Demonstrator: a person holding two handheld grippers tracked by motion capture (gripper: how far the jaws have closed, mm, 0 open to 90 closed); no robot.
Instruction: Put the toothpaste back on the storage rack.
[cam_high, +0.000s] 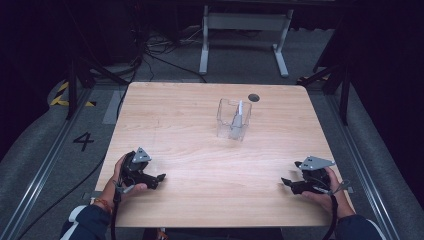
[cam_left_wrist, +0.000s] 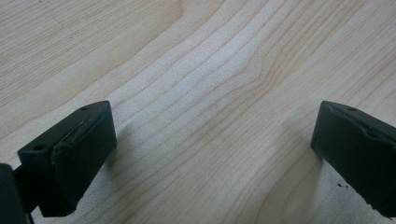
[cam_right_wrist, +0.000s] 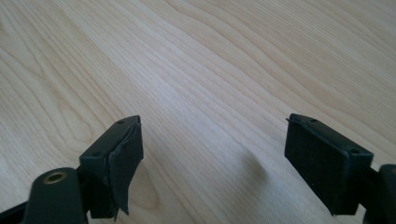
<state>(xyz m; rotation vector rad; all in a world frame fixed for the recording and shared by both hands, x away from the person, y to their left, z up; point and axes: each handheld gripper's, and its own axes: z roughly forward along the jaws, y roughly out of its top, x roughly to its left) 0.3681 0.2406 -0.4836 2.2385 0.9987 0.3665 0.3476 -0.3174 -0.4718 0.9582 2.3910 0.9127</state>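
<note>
Nearest me, at the table's (cam_high: 165, 120) front edge, I hold my left gripper (cam_high: 159, 178) and my right gripper (cam_high: 286, 183) low over the bare wood, well apart and pointing inward toward each other. Both have their jaws spread wide with nothing between them. Farther off, past the middle, stands a clear plastic container (cam_high: 233, 119) with a slim white object (cam_high: 239, 111) upright inside it.

Bright, even light is falling from overhead on the wooden table (cam_high: 200, 130), while the floor and surroundings beyond it are sinking into near black. In both gripper views soft shadows are pooling on the wood beside the jaws, and the wood grain is blurring slightly toward the frame edges.
</note>
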